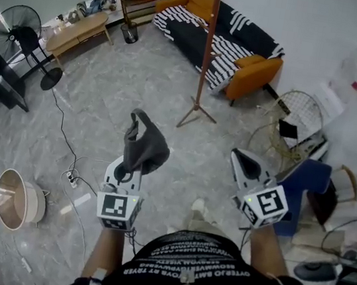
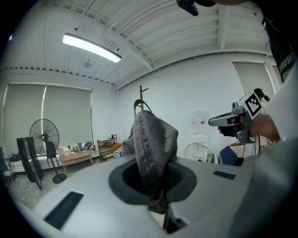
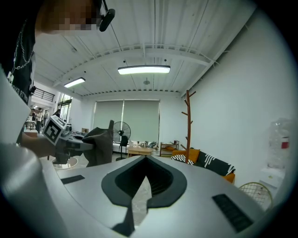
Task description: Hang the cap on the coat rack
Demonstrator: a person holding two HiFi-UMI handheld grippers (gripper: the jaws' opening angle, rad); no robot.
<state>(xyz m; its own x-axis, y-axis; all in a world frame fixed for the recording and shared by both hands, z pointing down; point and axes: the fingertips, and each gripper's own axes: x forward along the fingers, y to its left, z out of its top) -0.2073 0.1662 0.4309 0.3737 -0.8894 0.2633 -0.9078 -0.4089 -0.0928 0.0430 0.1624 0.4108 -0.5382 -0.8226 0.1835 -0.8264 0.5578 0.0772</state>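
The left gripper [image 1: 127,170] was clamped on the grey cap [image 1: 146,143], which stood up out of its nearly closed jaws. Cap and gripper were well apart from the coat rack [image 1: 208,49], on its near left side. The right gripper [image 1: 245,164], on the rack's near right, had its jaws together and held nothing.

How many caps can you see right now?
1: a grey cap, pinched in the left gripper, short of the coat rack. More could be hidden elsewhere.
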